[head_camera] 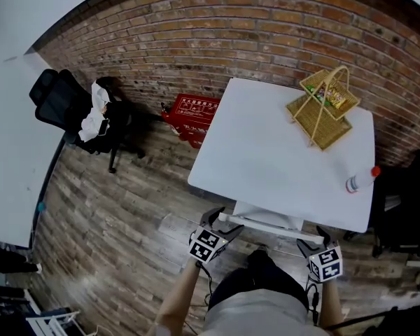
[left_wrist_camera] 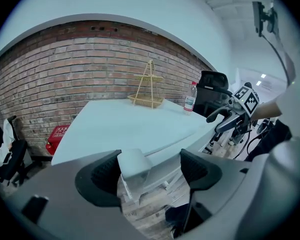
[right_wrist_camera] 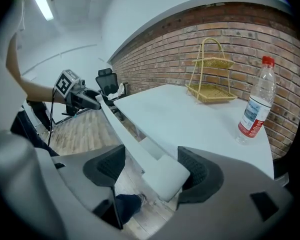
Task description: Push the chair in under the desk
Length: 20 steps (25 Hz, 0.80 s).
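A white desk [head_camera: 266, 152] stands against the brick wall. The white chair's back rail [head_camera: 266, 224] lies along the desk's near edge, its seat hidden beneath. My left gripper [head_camera: 213, 224] is open around the rail's left end [left_wrist_camera: 135, 166], which rests against the left pad while the right pad stands apart. My right gripper [head_camera: 315, 242] is open around the rail's right end [right_wrist_camera: 162, 176], which sits near the right pad. In the left gripper view the jaws [left_wrist_camera: 150, 171] face the desk [left_wrist_camera: 125, 124]; in the right gripper view the jaws [right_wrist_camera: 152, 171] do too.
A wicker two-tier basket [head_camera: 327, 107] and a water bottle [head_camera: 360, 180] stand on the desk. A red crate [head_camera: 192, 114] sits by the wall. A black office chair [head_camera: 77, 110] with a white cloth stands at left beside another white table [head_camera: 14, 152]. Another black chair [head_camera: 406, 208] is at right.
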Each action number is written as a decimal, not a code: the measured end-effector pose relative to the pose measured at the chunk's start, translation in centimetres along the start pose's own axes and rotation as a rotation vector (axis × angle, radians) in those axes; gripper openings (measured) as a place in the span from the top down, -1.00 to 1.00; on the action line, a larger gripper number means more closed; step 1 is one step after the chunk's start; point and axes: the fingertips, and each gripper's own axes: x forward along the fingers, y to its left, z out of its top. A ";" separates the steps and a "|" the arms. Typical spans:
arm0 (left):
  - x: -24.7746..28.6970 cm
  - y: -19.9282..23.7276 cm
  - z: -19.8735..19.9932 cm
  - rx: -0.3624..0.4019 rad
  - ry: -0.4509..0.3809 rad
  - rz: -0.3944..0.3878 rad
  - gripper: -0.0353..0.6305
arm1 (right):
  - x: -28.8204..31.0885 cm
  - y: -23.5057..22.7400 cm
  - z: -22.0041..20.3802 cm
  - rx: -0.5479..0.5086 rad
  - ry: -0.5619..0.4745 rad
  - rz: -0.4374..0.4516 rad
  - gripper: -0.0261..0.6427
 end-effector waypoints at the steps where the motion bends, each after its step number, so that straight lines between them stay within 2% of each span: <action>1: 0.1 0.0 0.2 -0.003 0.003 0.001 -0.22 | 0.1 -0.3 0.1 0.000 -0.001 -0.001 -0.07; 12: 2.1 1.8 1.7 0.008 -0.005 -0.008 -0.23 | 1.5 -2.1 1.8 0.005 -0.009 -0.016 -0.07; 20: 2.7 3.7 2.5 0.026 0.006 -0.035 -0.23 | 2.5 -1.7 3.3 0.042 -0.005 -0.023 -0.07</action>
